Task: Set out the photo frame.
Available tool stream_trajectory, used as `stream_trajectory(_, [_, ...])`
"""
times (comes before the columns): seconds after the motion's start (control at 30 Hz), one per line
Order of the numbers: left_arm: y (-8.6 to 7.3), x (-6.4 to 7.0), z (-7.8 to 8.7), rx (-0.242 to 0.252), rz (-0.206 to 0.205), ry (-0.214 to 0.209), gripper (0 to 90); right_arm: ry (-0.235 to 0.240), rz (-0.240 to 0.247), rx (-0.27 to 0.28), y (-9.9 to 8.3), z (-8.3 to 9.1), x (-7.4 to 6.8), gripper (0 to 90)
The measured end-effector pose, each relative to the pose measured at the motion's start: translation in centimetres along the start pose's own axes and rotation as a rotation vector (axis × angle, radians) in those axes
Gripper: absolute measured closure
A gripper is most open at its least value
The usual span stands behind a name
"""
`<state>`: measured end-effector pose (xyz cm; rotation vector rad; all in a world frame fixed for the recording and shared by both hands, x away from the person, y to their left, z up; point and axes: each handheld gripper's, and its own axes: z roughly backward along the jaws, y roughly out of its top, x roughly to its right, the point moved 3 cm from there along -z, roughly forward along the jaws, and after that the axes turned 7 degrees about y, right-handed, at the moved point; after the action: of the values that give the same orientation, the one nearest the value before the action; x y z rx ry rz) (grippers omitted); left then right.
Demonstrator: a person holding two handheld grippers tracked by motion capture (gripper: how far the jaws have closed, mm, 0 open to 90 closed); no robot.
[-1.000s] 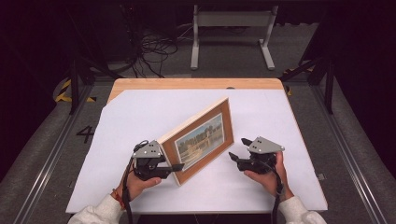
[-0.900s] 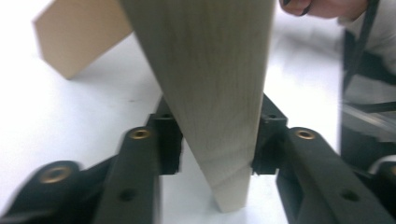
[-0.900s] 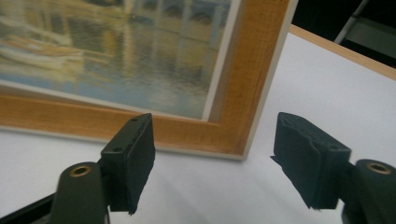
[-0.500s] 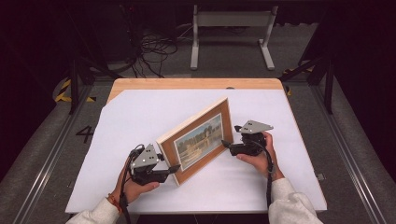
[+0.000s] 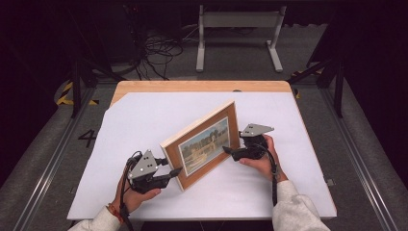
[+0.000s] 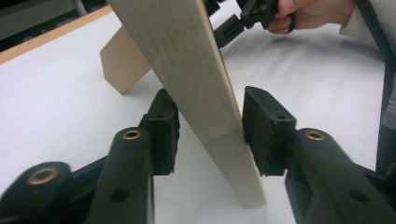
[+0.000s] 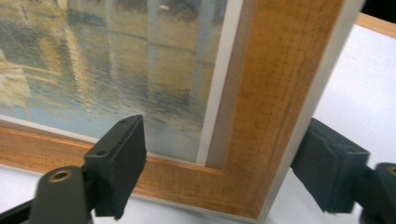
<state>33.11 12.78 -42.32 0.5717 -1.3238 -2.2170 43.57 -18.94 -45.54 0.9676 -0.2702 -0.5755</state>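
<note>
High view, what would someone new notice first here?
A wooden picture frame with a waterside scene stands propped near the front middle of the white table. The left gripper straddles its near left edge with open jaws, and the right gripper brackets its right corner, also open.

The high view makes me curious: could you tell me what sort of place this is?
Probably a lab or studio set up for recording. A table under a white sheet stands on a grey floor between metal rails, with loose cables and a metal stand behind, against dark surroundings.
</note>
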Motion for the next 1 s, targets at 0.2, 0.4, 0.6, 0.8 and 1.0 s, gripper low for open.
stream_trajectory(0.2, [-0.1, -0.9, -0.1, -0.006, 0.055, 0.011, 62.3, 0.006, -0.017, 0.003, -0.2, 0.6, -0.1, 30.9])
stream_trajectory(0.4, [-0.1, -1.3, -0.3, -0.009, 0.073, 0.013, 62.6, -0.002, -0.025, 0.004, -0.7, 1.5, -0.2, 37.9])
stream_trajectory(0.6, [-0.1, -1.6, -0.6, -0.01, 0.089, 0.034, 62.6, -0.01, -0.016, -0.003, -1.2, 2.1, -0.5, 40.4])
stream_trajectory(0.8, [-0.1, -1.7, -0.4, 0.0, 0.069, 0.049, 61.2, -0.009, -0.022, 0.027, -0.9, 2.4, -0.2, 34.2])
stream_trajectory(1.0, [0.1, -2.2, 1.2, 0.055, 0.101, 0.071, 51.3, -0.019, -0.023, 0.088, 0.2, 2.4, -0.1, 31.9])
